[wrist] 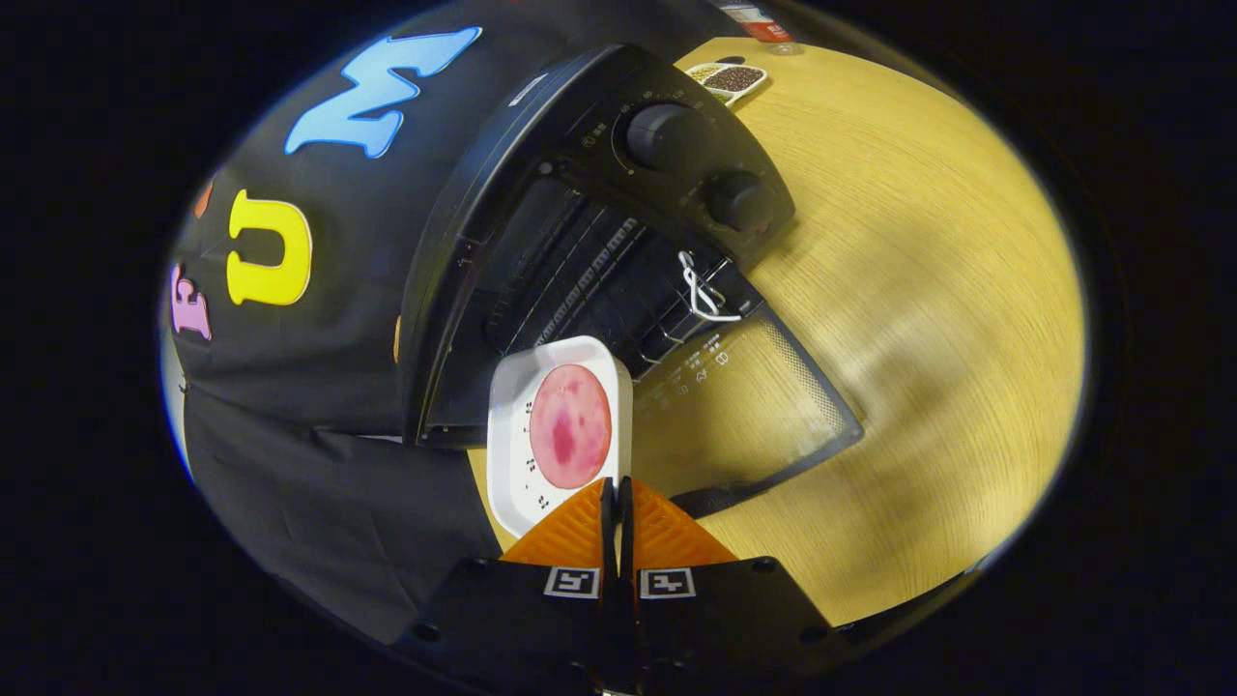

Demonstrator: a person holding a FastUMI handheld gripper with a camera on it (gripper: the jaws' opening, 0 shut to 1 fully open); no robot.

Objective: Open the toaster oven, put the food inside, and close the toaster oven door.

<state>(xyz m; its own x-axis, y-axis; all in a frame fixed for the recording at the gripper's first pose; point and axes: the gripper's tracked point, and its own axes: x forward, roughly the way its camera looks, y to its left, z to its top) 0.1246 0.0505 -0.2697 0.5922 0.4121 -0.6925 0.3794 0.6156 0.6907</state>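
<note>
- The gripper (616,498) has its 2 fingers pinched together on the near rim of the white tray (512,454), so it can be carried level.
- The tray holds 1 round pink slice of food (570,425), flat and mottled red.
- It hangs just before the toaster oven (541,242), whose glass door (763,406) lies open on the wooden table (918,290), cavity ready.

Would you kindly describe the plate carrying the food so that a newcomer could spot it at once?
Start at the black toaster oven on the wooden table, its glass door folded down open. Just before its open mouth, a white rounded-square plate is pinched at its near edge by the fingers. It alone carries a round pink slice of meat.
</note>
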